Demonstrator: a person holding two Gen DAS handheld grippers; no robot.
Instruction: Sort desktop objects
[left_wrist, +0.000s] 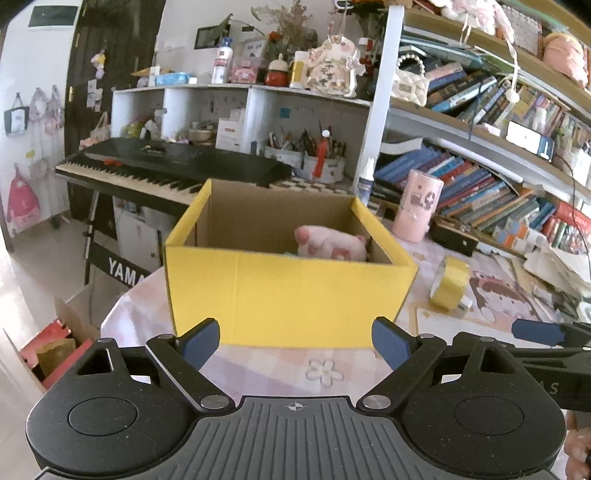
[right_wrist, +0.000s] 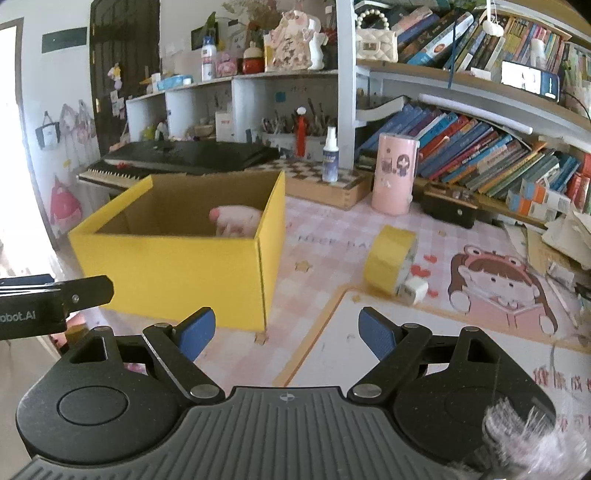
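Pink checked tablecloth (right_wrist: 325, 229) under crowded bookshelves (right_wrist: 480, 155); both grippers' jaws released, grasping nothing.

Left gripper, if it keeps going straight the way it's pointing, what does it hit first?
Most likely the near yellow wall of the cardboard box: it fills the gap ahead of the open, empty left gripper. Only bare tablecloth lies between, though depth is hard to judge.

Home study or kid's room: crammed bookshelves (right_wrist: 480, 155) at 2 o'clock, Yamaha keyboard (left_wrist: 166, 166) at 10 o'clock, cartoon desk mat (right_wrist: 498, 288), plush toys, bags hung on wall.
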